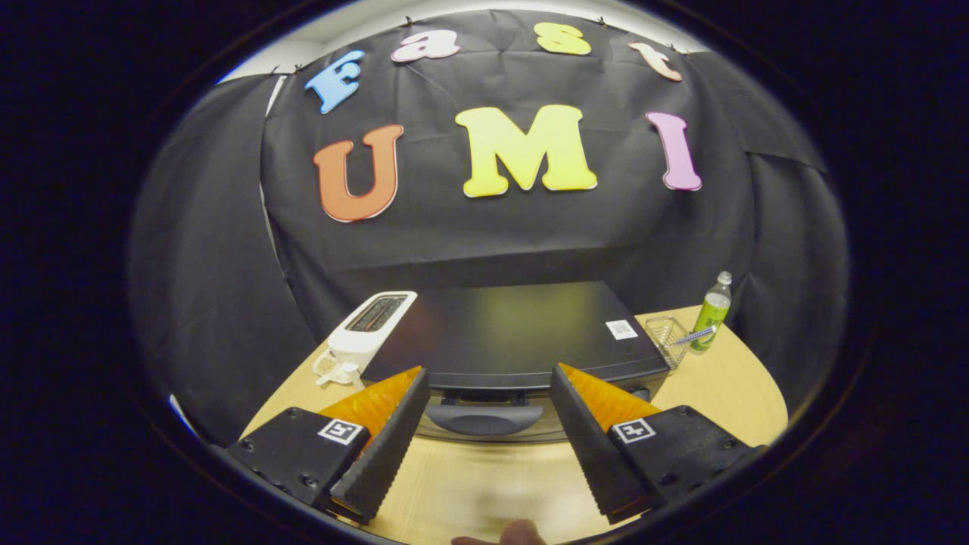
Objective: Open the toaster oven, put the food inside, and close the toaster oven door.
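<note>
A black toaster oven stands on the wooden table, seen from above and in front. Its door looks shut, and the dark curved handle sits at the top of the door. My gripper is open, its two fingers spread wide to either side of the handle and slightly above it. Nothing is between the fingers. A small rounded tan thing shows at the near table edge below the fingers; I cannot tell what it is.
A white slot toaster stands against the oven's left side. To the oven's right are a small wire basket and a green bottle with a pen lying between them. Black cloth walls close the booth behind.
</note>
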Demonstrator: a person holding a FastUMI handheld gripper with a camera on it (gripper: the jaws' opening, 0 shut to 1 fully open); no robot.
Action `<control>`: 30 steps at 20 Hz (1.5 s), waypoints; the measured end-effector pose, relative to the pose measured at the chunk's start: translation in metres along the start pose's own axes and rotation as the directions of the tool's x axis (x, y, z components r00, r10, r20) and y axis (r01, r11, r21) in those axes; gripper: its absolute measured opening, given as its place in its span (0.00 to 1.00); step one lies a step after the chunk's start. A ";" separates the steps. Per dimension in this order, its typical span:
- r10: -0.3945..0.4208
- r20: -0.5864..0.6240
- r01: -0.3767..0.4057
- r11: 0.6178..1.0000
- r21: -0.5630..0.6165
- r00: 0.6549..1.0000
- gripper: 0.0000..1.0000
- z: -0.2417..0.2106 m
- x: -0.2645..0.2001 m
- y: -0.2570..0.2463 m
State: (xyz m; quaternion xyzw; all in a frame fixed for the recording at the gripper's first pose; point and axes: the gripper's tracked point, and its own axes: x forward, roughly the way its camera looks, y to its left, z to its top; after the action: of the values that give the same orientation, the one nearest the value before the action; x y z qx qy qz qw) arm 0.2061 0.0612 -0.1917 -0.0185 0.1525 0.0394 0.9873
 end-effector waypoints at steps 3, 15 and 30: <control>-0.018 -0.029 0.018 1.000 -0.002 0.999 1.00 -0.015 0.025 0.000; -0.097 -0.022 0.096 0.993 -0.068 0.995 1.00 -0.045 0.039 -0.001; -0.075 -0.224 0.062 0.996 -0.067 0.972 1.00 -0.150 -0.026 0.001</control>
State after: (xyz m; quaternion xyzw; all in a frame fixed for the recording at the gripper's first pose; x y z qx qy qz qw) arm 0.1362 0.0527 -0.3265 -0.0578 0.2621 0.0075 0.9633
